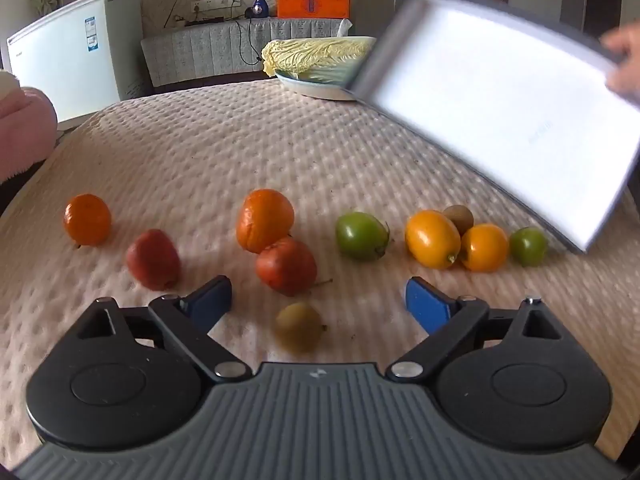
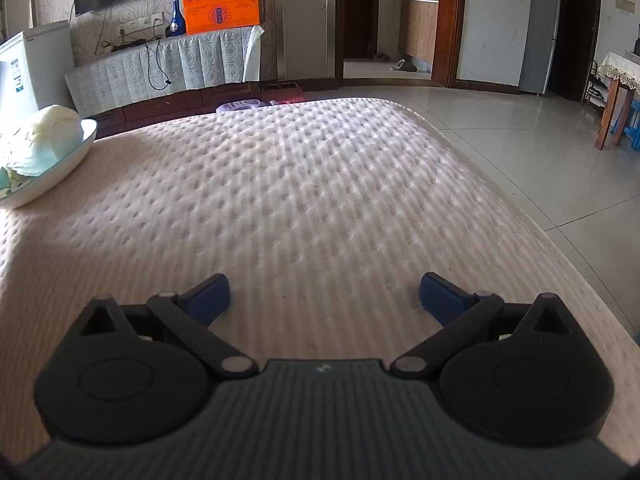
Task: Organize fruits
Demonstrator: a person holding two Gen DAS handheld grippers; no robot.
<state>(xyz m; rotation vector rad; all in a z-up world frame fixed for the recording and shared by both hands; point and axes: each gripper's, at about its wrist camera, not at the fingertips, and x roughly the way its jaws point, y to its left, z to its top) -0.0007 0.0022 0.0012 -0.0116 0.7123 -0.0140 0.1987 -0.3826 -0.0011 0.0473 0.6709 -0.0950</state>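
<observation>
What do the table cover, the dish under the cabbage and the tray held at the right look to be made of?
Table cover: soft quilted fabric, matte, with a dimpled woven pattern.
Dish: likely glazed ceramic, white, with a smooth glossy rim.
Tray: rigid, probably plastic or enamelled metal, with a smooth white face and a grey rim; blur and glare leave it open.

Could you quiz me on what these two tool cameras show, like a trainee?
1. True or false: the left tool is clamped on a fruit.
2. Which fruit lies nearest the left tool? A) the small brownish-green fruit B) the far-left orange C) the small green tomato
3. Fill in: in the right wrist view, between the fingers of the right tool lies only the bare ______.

Key
1. False: its jaws stand wide open, holding nothing.
2. A
3. Tablecloth; no fruit shows there, only the dish of cabbage at the left edge.
</observation>
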